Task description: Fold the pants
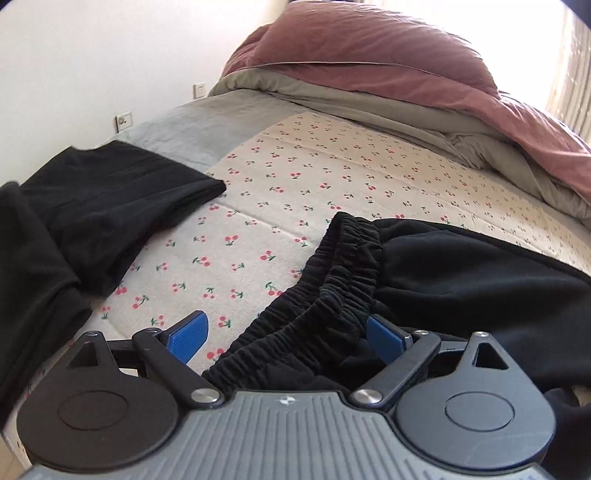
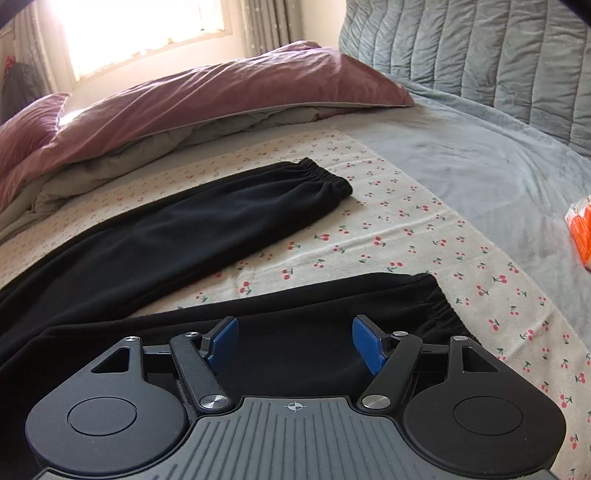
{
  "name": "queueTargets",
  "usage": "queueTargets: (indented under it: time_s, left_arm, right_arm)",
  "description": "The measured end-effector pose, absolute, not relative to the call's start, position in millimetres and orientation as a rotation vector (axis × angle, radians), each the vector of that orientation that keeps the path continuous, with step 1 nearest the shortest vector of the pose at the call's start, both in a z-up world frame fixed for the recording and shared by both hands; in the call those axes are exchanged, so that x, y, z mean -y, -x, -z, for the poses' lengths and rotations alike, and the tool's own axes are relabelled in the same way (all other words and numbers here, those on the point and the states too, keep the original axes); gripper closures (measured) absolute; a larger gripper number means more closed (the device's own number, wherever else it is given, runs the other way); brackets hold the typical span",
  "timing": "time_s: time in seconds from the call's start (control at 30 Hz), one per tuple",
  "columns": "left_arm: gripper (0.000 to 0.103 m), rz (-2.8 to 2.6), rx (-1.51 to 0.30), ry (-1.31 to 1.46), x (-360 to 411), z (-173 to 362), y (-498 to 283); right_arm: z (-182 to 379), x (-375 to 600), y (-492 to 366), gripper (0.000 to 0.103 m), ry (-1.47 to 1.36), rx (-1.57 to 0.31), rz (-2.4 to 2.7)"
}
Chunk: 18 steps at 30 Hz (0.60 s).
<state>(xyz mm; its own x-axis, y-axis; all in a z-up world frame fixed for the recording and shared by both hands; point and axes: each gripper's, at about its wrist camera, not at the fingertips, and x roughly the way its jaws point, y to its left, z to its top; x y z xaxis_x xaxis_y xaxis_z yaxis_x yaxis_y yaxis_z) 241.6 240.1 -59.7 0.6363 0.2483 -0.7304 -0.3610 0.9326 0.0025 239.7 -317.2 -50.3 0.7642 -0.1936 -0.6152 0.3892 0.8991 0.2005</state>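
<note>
My left tool stands open over the pants' elastic waistband, spread on the bed. My right tool gapes empty above the near leg cuff. The fabric looks soft, limp and light; I'd pinch the gathered elastic edges.

1. Both views are lit by strong daylight from a window, which is blown out to white in the right wrist view.
2. The upper right corner of the left wrist view is washed out by the same glare.
3. Detail in the black pants is largely lost to darkness.
4. Straight edges are bent by fisheye distortion, and the corners are vignetted.
5. Slight softness is seen toward the borders.
</note>
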Motion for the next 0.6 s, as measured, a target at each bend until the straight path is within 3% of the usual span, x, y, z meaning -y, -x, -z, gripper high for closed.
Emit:
queueTargets:
  time_s: [0.23,0.47,0.5,0.6]
  left_arm:
    - [0.005,-0.284,-0.876,0.167,-251.9,89.1,-293.0]
    - [0.006,-0.291,-0.827,0.326,-281.9,87.5,-297.0]
    - [0.007,-0.290,-0.829,0.361,-285.2,89.4,-297.9]
    - [0.025,-0.259,-0.827,0.397,-279.5,93.0,-302.9]
  right_arm:
    - [47.5,266.2,-276.7,0.026,-0.113,-0.651,0.217]
    - [43.0,246.6,-297.2,0.021,-0.128,-0.655,0.146]
    - [42.5,243.2,-302.1,0.021,-0.136,-0.662,0.131]
    - [40.5,225.3,-318.7,0.021,-0.110,-0.677,0.085]
